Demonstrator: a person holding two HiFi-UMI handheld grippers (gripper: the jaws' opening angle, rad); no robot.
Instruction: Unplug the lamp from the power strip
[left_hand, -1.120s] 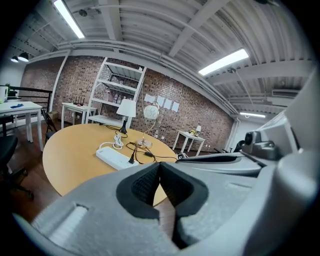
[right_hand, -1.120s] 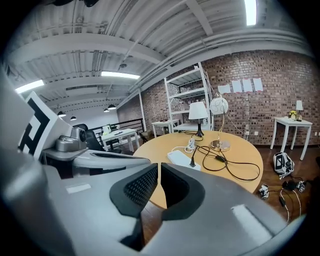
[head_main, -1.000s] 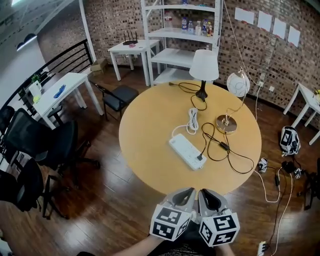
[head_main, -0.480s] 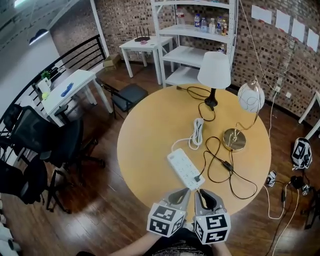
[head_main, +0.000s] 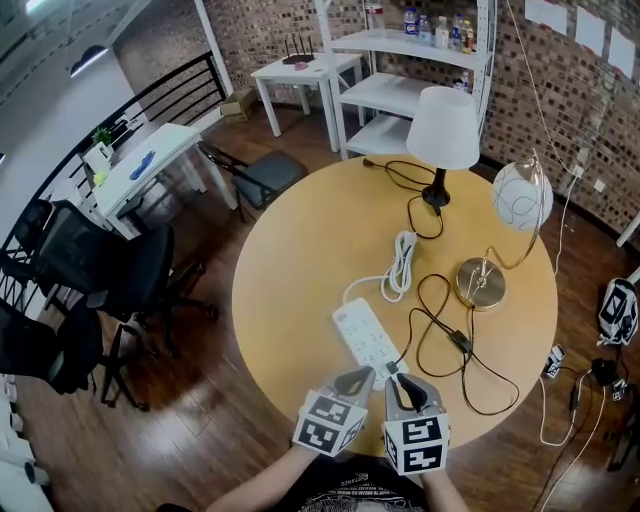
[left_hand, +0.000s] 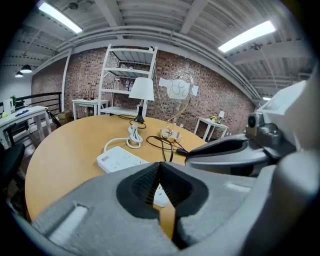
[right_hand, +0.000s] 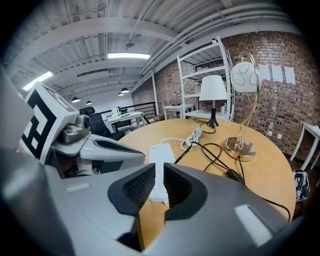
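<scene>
**Where the Plug Sits: Near End of the Strip, Ahead of the Right Gripper**

Because the power strip (head_main: 365, 338) lies on the round table (head_main: 290, 250) with its long axis running far-left to near-right in the head view, its near end faces the two grippers. The black plug (head_main: 393, 368) sits in the end socket there. Its cable (head_main: 440, 335) leaves to the right, toward two lamps on the far side; which lamp it feeds cannot be traced.

1. Right gripper (head_main: 402, 383): the jaws stand a narrow slot apart and have just been opening. Nothing is between the pads. In the right gripper view the strip runs lengthwise straight ahead of the slot.
2. Left gripper (head_main: 356, 380): the pad tips meet and hold nothing. It sits just beside the right gripper, facing the strip's near-left edge.

The plug lies just ahead of the right gripper's tips, so that gripper appears the nearer. The coming move probably calls for a wider opening and a short advance to straddle the plug. The left gripper looks placed to steady the strip body.
</scene>
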